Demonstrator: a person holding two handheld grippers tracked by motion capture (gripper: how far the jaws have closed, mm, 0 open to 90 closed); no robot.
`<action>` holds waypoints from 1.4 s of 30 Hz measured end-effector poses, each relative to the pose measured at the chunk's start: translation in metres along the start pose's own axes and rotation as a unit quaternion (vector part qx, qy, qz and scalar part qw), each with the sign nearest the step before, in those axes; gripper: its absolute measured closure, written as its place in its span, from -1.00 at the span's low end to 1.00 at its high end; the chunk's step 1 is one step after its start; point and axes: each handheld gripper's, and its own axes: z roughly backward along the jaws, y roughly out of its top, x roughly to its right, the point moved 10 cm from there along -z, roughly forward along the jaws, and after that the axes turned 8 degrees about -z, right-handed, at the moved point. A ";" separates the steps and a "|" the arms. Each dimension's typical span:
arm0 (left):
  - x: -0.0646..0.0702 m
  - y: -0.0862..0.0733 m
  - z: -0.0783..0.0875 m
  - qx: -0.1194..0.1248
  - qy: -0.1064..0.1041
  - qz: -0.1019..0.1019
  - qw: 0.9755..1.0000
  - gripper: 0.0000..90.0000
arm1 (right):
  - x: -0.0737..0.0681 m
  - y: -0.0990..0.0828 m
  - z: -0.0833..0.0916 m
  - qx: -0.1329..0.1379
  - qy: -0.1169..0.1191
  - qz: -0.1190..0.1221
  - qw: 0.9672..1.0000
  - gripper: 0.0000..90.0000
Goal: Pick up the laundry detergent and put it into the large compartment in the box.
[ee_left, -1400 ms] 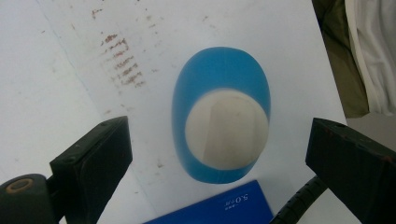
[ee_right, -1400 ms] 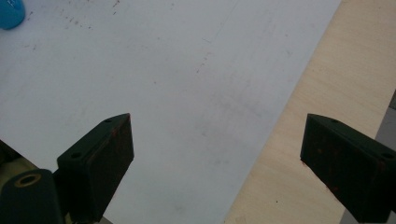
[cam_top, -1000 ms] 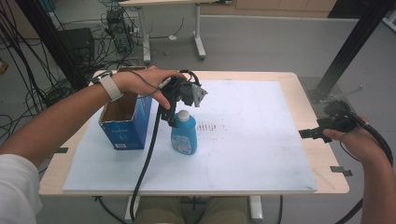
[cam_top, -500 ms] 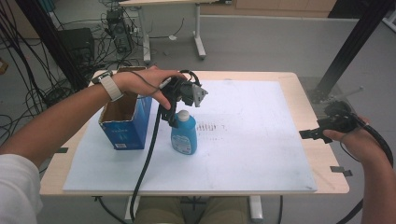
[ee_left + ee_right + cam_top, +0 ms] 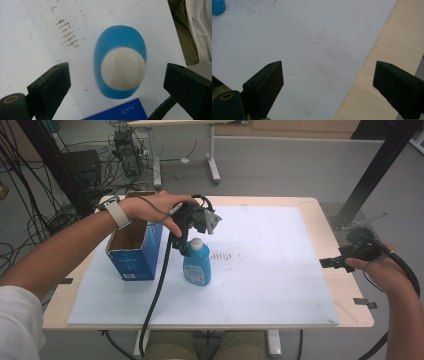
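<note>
Bottle [image 5: 196,264] stands upright on the white mat [image 5: 270,285], box [image 5: 134,250] just beside it at nine o'clock. Left gripper [image 5: 117,82] hangs directly above, jaws spread wide and empty, the cap [image 5: 123,68] centred between them; its long axis points straight up at the tool. Right gripper [image 5: 334,262], also spread and empty, sits well apart at three o'clock.

Left tool [image 5: 184,247] held directly above white cap of blue bottle [image 5: 196,265], upright on white mat [image 5: 260,280]. Open blue cardboard box [image 5: 132,252] just beside bottle. Right tool [image 5: 332,262] held at right edge of wooden surface [image 5: 345,290], well apart from bottle.
</note>
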 end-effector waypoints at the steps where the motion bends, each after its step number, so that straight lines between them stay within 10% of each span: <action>1: 0.000 0.000 0.000 0.001 0.000 0.000 1.000 -0.83 | 0.000 0.000 0.000 -0.002 0.000 -0.001 1.000 -0.79; 42: 0.001 0.004 -0.036 -0.003 -0.005 -0.002 1.000 -0.83 | -0.003 -0.004 -0.004 0.002 0.003 -0.003 1.000 -0.79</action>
